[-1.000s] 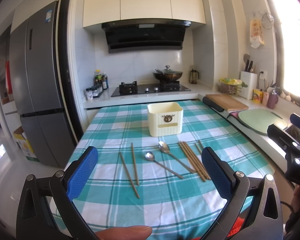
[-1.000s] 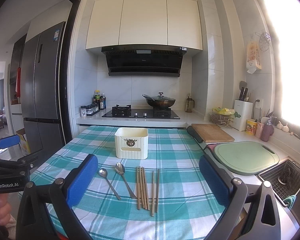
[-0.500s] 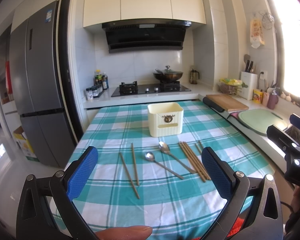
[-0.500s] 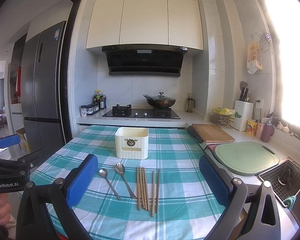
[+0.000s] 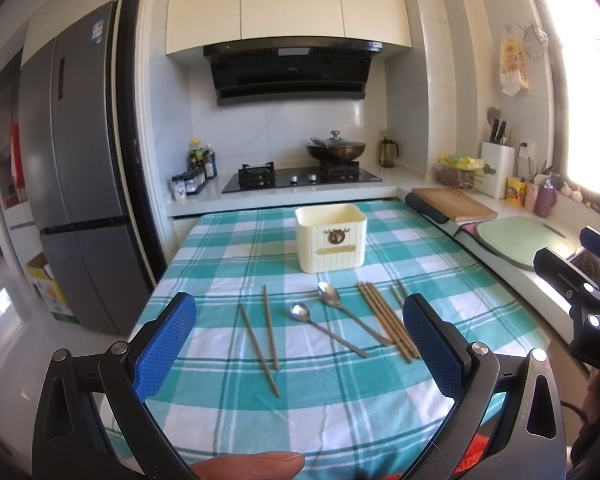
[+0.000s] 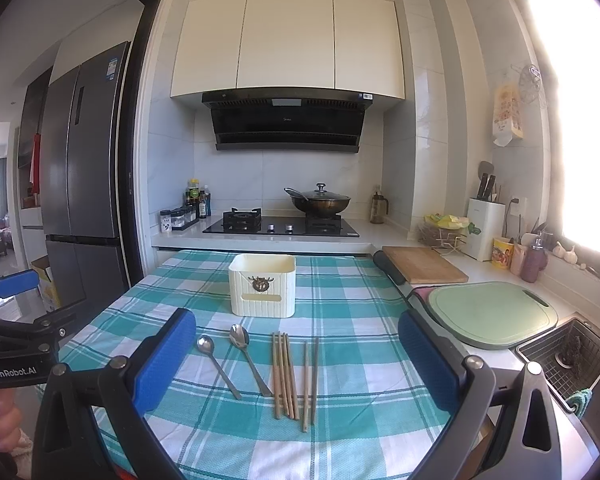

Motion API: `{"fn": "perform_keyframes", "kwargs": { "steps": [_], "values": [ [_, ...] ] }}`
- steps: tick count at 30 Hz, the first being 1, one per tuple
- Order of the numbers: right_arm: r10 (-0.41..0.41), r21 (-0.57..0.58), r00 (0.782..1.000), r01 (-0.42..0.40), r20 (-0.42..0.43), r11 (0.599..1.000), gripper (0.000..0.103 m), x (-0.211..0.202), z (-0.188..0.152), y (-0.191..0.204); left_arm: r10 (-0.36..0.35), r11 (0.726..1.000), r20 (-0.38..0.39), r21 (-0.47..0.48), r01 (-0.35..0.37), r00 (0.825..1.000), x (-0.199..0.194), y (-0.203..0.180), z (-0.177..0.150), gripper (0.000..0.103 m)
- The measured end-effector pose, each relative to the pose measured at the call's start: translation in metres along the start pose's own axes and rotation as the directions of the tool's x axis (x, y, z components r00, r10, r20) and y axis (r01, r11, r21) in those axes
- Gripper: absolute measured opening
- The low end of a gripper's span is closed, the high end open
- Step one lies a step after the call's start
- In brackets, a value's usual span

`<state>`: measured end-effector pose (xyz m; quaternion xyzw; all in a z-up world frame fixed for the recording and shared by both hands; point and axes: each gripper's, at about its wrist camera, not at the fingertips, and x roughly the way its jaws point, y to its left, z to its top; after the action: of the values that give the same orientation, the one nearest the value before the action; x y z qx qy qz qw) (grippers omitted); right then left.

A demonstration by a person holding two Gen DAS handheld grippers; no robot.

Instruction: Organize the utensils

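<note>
- The left claw (image 5: 300,336) is hovering over the near edge of the bench (image 5: 228,412), its blue pads (image 5: 165,346) standing wide apart and gripping nothing.
- The right claw (image 6: 296,356) is likewise hanging spread open and holding nothing, low over the bench's near edge.
- A cream holder (image 5: 331,237) is standing upright on the checked cloth, toward the bench's far side; its inside is not showing.
- Two spoons (image 5: 332,320) are lying just in front of the holder, bowls pointing toward it, handles running toward the camera; they are lying side by side and apart.
- A bundle of four chopsticks (image 6: 284,372) is lying right of the spoons, the sticks touching one another.
- A further pair (image 6: 311,384) is lying just right of that bundle, nearly parallel.
- Another two chopsticks (image 5: 262,340) are lying left of the spoons, well apart from the bundle, their near ends converging; whether they are touching cannot be told.
- All utensils are lying flat on the cloth, in front of the holder, none touching either claw.
- Behind the holder, a hob (image 6: 280,226) is carrying a lidded wok (image 6: 320,202).
- Right of the holder, a wooden board (image 6: 424,264) and a green board (image 6: 488,312) are resting beside a sink (image 6: 568,356).
- Left of the holder, a grey fridge (image 5: 76,168) is standing off the bench.
</note>
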<state>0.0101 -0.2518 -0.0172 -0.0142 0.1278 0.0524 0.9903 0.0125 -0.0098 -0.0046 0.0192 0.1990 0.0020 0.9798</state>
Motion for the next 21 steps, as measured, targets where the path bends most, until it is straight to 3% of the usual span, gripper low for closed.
{"fn": "perform_keyframes", "kwargs": {
  "steps": [21],
  "values": [
    [0.01, -0.011, 0.999, -0.011, -0.035, 1.0, 0.103, 0.015, -0.002, 0.002, 0.012, 1.0, -0.051, -0.006, -0.012, 0.999, 0.018, 0.002, -0.006, 0.103]
  ]
}}
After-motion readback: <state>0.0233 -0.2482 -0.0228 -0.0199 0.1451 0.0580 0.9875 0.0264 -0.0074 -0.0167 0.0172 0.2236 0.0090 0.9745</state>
